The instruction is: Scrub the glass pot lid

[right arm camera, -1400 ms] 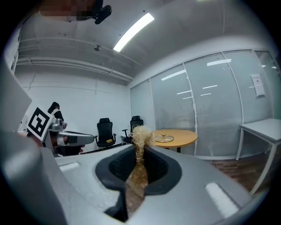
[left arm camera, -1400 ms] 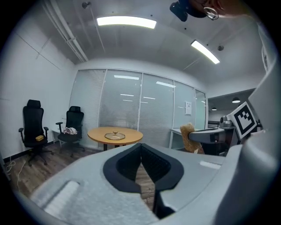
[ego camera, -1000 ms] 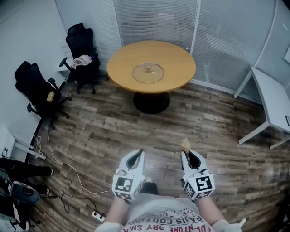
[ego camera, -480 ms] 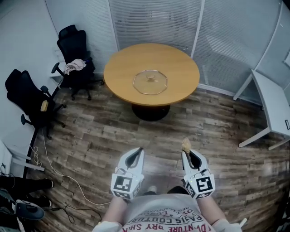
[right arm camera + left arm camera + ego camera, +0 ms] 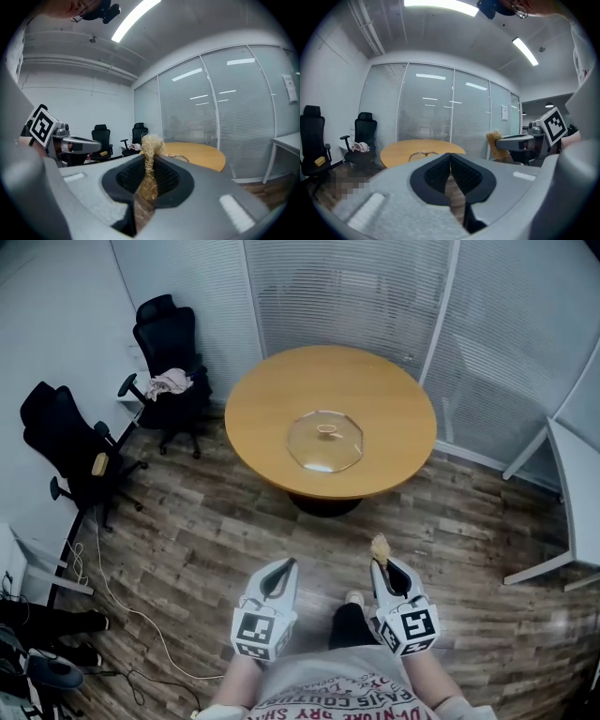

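Note:
A glass pot lid (image 5: 325, 441) with a small knob lies flat near the front of a round wooden table (image 5: 375, 395). Both grippers are held low, well short of the table, over the floor. My left gripper (image 5: 285, 564) is shut with nothing between its jaws. My right gripper (image 5: 380, 561) is shut on a tan fibrous scrubber (image 5: 380, 546), whose tuft sticks out past the jaw tips. In the right gripper view the scrubber (image 5: 151, 149) stands between the pads, with the table (image 5: 201, 155) beyond. The left gripper view shows the lid (image 5: 423, 154) far off.
Two black office chairs (image 5: 173, 357) (image 5: 70, 442) stand at the left, one with a cloth (image 5: 172, 382) on its seat. A white desk (image 5: 574, 486) is at the right. Cables (image 5: 112, 573) run along the wood floor at the left. Glass walls with blinds close the back.
The view has moved closer to the table, so the lid and table sit lower and larger in the head view. Both grippers stay in the same pose, the right still clamping the scrubber.

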Demonstrator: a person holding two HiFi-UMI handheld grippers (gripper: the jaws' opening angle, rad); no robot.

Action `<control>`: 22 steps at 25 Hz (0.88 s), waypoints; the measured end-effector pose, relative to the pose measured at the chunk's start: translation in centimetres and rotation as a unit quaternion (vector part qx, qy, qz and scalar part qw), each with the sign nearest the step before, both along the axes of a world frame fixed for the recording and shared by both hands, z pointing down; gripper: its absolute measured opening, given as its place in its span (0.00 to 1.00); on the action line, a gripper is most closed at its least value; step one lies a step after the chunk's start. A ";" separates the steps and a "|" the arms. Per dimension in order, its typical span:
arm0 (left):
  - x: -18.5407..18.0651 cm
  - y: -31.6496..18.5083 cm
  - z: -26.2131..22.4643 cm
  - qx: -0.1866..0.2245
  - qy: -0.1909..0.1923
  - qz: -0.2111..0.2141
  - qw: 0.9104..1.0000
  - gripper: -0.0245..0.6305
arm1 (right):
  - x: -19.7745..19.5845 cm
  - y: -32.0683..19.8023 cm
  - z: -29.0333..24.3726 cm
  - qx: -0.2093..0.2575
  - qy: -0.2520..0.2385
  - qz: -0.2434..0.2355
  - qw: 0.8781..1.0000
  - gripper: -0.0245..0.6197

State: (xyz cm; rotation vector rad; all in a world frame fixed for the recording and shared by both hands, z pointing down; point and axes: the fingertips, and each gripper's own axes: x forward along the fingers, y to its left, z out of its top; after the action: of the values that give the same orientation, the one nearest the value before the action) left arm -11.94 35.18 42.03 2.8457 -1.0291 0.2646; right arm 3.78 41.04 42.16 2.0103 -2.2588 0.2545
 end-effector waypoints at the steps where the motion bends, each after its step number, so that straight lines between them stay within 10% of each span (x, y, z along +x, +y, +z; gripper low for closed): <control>1: 1.2 -1.0 0.0 -0.001 -0.003 -0.003 1.000 0.05 | 1.1 -1.4 0.1 -0.001 0.000 -0.007 1.000 0.12; 15: 14.7 -17.0 -0.5 -0.016 0.000 -0.079 0.997 0.05 | 15.7 -21.0 1.7 -0.033 -0.013 -0.088 0.995 0.12; 22: 14.7 -23.1 1.4 -0.041 -0.016 -0.103 0.994 0.05 | 17.1 -26.8 4.5 -0.071 -0.032 -0.090 0.993 0.12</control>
State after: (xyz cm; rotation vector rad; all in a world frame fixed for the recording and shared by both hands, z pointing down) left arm 2.76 12.06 43.44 2.6457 -1.2744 0.3266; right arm 20.93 14.22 46.64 1.7401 -2.3668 0.4546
